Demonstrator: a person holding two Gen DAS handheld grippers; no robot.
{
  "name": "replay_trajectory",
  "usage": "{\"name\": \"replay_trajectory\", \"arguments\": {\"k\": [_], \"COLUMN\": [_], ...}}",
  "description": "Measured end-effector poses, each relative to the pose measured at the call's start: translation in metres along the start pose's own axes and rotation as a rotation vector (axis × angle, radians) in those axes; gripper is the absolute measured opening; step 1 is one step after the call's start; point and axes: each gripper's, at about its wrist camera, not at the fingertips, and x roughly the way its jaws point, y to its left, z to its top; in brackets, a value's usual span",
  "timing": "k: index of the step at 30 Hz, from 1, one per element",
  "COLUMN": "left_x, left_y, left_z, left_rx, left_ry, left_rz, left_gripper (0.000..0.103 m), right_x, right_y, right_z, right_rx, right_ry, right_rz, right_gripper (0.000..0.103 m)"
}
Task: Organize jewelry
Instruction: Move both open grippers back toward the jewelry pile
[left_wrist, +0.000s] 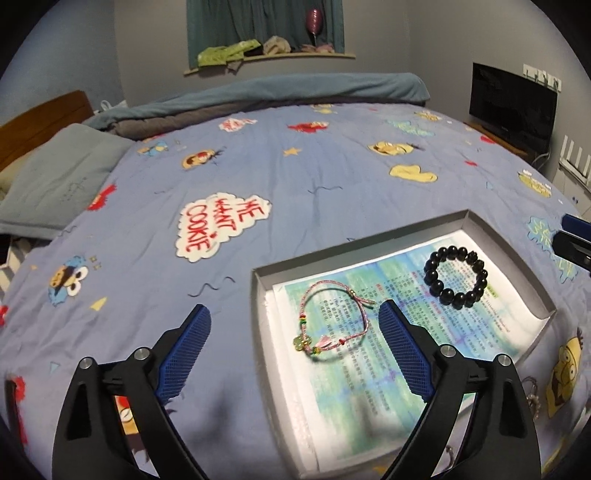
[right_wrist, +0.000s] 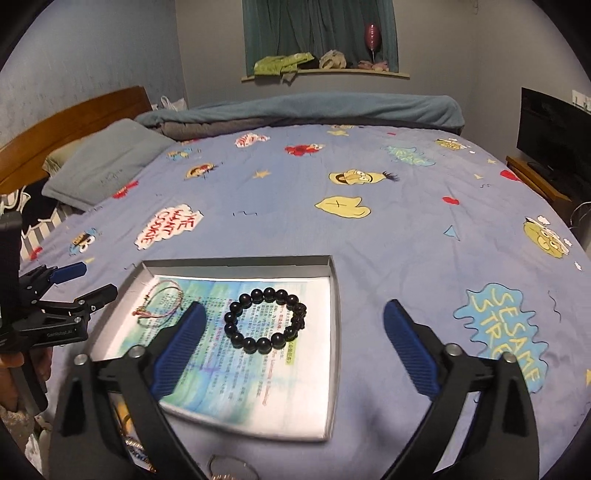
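Observation:
A shallow grey tray (left_wrist: 354, 240) (right_wrist: 236, 264) lined with a printed sheet lies on the bed. Inside it lie a pink string bracelet with a green charm (left_wrist: 303, 341) (right_wrist: 144, 313) and a black bead bracelet (left_wrist: 448, 296) (right_wrist: 249, 343). My left gripper (left_wrist: 294, 312) (right_wrist: 92, 281) hangs open above the tray's left end, over the string bracelet, holding nothing. Wide open and empty, my right gripper (right_wrist: 294, 309) (left_wrist: 569, 232) hovers above the bead bracelet and the tray's right wall.
More loose jewelry lies on the blue cartoon quilt (left_wrist: 295, 177) near me: a chain (left_wrist: 532, 398) and a bangle (right_wrist: 229, 465). A grey pillow (left_wrist: 59, 177) and wooden headboard (right_wrist: 74, 114) are at the left, a black screen (left_wrist: 513, 107) at the right. A hand (right_wrist: 14, 369) holds the left gripper.

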Motion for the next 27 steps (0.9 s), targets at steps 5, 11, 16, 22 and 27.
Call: {"name": "replay_trajectory", "arguments": {"k": [5,11,16,22,27], "left_x": [-0.026,-0.058,-0.076,-0.091,-0.095], "left_y": [0.004,0.005,0.010,0.010,0.013], "left_z": [-0.004,-0.016,-0.029,-0.053,-0.079], "left_rx": [-0.019,0.000,-0.010,0.011,0.020], "left_ry": [-0.045,-0.096,-0.109,-0.111,-0.090], "left_rz": [-0.004,-0.014,-0.031,-0.031,-0.035], "left_gripper": [0.094,0.094,0.095,0.095,0.095], "right_x": [-0.021,-0.041,-0.055,-0.069,-0.071], "right_y": [-0.001,-0.004,-0.007,-0.007,-0.003], "right_z": [-0.006,-0.017,-0.027,-0.043,-0.065], "right_rx": [-0.009,-0.028,-0.028,-0.045,-0.058], "right_ry": [-0.021,-0.040,-0.049,-0.056,-0.037], "right_rz": [-0.009,-0.027,-0.026,-0.030,-0.034], "right_gripper": [0.098,0.098,0.098,0.098,0.098]}}
